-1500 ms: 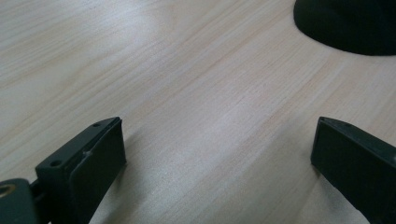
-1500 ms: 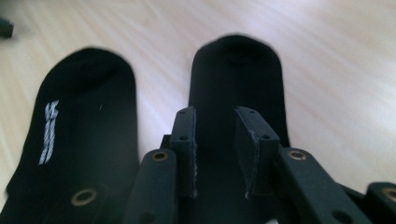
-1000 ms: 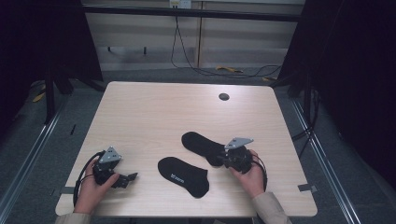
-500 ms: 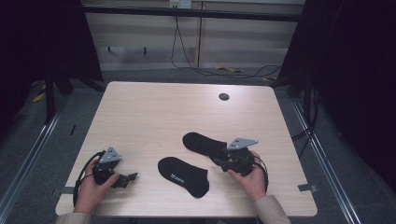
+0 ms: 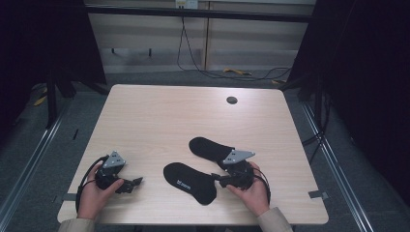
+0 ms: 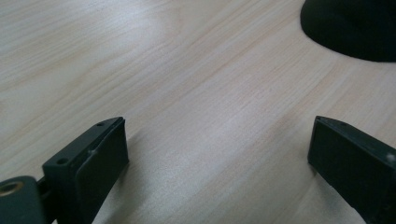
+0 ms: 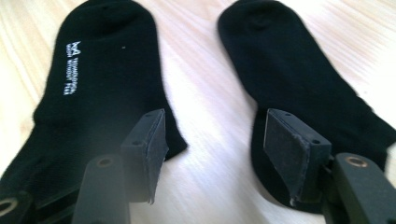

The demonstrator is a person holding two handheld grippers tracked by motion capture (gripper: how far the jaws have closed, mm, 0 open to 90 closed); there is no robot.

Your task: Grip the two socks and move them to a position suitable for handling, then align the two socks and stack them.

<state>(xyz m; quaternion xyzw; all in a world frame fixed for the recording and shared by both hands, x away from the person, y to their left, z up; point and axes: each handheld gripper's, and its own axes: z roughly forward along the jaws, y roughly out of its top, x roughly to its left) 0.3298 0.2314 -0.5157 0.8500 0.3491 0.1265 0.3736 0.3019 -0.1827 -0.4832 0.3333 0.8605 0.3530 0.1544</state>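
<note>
Two black socks lie side by side on the near half of the wooden table (image 5: 159, 121). The nearer sock (image 5: 188, 182) (image 7: 98, 79) bears small white lettering. The farther sock (image 5: 210, 148) (image 7: 299, 79) is plain. My right gripper (image 5: 220, 180) (image 7: 215, 140) rests by their cuff ends, pointing left. Its jaws have just been opening and stand open over bare wood, one finger above each cuff, with nothing pressed between them. My left gripper (image 5: 134, 182) (image 6: 217, 154) lies open on the table at the near left, and the nearer sock's toe (image 6: 355, 28) is ahead of it.
A dark round grommet (image 5: 231, 100) sits in the table's far right part. Black frame posts and dark curtains stand at both sides. Cables (image 5: 208, 72) lie on the floor beyond the far edge. A strip of tape (image 5: 316, 194) marks the near right edge.
My right gripper has drawn back toward the near edge, away from the farther sock's cuff. The left hand and gripper have stayed put.
</note>
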